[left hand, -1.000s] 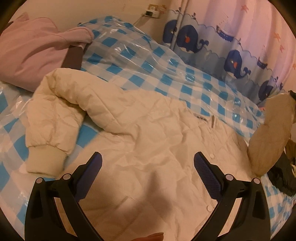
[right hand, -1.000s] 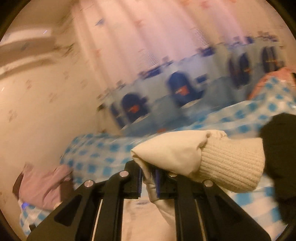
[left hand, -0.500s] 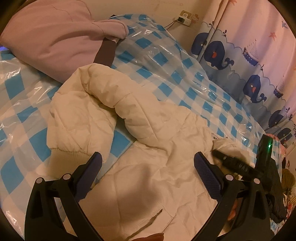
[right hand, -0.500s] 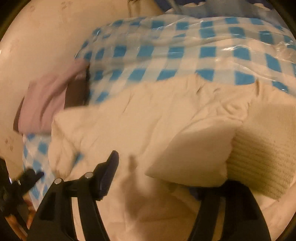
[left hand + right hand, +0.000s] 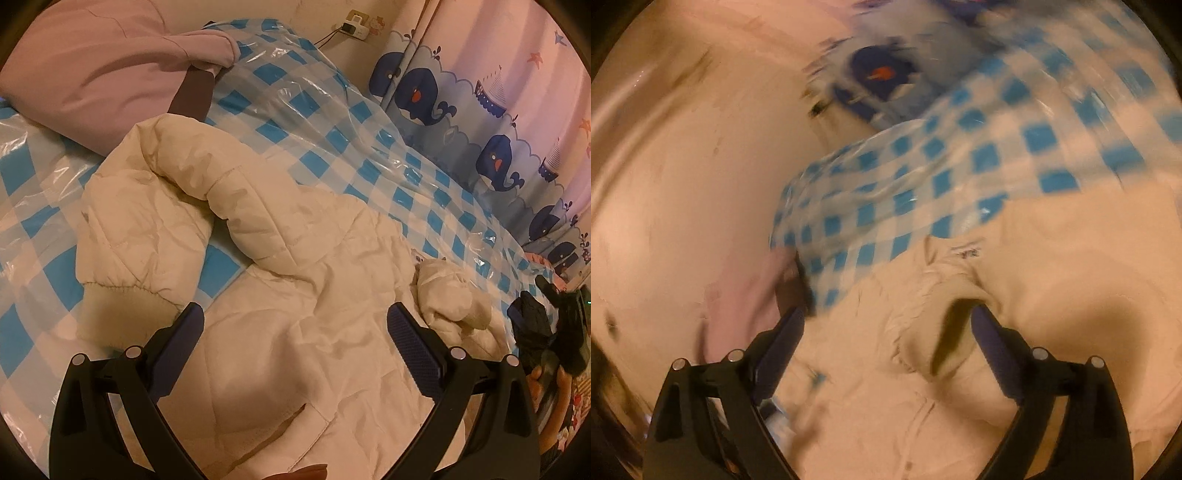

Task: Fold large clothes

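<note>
Right now the cream quilted puffer jacket is lying spread on the bed's blue-and-white checked cover under clear plastic sheeting, with one sleeve doubled back so its ribbed knit cuff is resting just beside the left gripper, and the other sleeve sitting in a crumpled heap on the jacket's far side. The left gripper is hanging over the jacket body with its jaws standing wide and nothing between them. The right gripper has just been opening its jaws, and they are now standing wide over a bunched fold of the same fabric, which is lying between the pads without being pressed, as far as the blurred view is showing. The dropped sleeve is probably not lying flat, so any fold made over it risks trapping a lump and leaving the bundle lopsided. The slick plastic is likely letting the puffy jacket slide when one side is pulled, skewing the fold line. The mauve padded garment is lying just beside the jacket's bent sleeve, so a wide sweep is at risk of snagging it.
</note>
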A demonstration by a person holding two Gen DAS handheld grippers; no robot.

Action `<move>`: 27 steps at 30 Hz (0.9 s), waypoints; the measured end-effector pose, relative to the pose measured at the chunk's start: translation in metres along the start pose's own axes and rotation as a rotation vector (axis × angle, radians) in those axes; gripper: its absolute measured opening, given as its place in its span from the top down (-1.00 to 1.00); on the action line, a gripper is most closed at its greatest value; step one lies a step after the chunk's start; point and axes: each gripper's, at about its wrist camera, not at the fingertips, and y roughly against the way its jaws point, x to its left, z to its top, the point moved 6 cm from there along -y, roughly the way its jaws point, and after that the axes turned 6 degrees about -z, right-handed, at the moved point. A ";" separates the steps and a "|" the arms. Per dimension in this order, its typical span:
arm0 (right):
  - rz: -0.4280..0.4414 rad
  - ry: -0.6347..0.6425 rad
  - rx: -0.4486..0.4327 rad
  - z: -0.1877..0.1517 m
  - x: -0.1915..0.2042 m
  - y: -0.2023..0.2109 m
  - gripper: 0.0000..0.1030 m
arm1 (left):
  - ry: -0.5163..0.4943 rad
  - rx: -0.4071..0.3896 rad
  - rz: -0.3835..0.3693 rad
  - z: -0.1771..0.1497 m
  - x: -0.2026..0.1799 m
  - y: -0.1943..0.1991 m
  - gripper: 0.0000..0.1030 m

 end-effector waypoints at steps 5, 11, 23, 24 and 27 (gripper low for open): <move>0.000 -0.160 0.113 -0.008 -0.017 -0.035 -0.72 | 0.006 0.003 -0.003 0.000 0.001 0.000 -0.86; -0.022 -0.179 0.127 -0.015 -0.001 -0.072 -0.75 | 0.017 -0.001 -0.009 0.000 0.001 0.002 -0.86; -0.203 0.291 -0.029 -0.011 0.046 -0.029 -0.75 | 0.038 0.000 -0.014 0.001 0.006 0.004 -0.86; -0.262 0.276 -0.017 -0.013 0.020 -0.027 -0.75 | 0.039 0.001 -0.016 0.001 0.005 0.004 -0.86; -0.398 0.143 0.009 -0.021 -0.084 -0.014 -0.38 | 0.035 0.002 -0.010 0.000 0.006 0.003 -0.86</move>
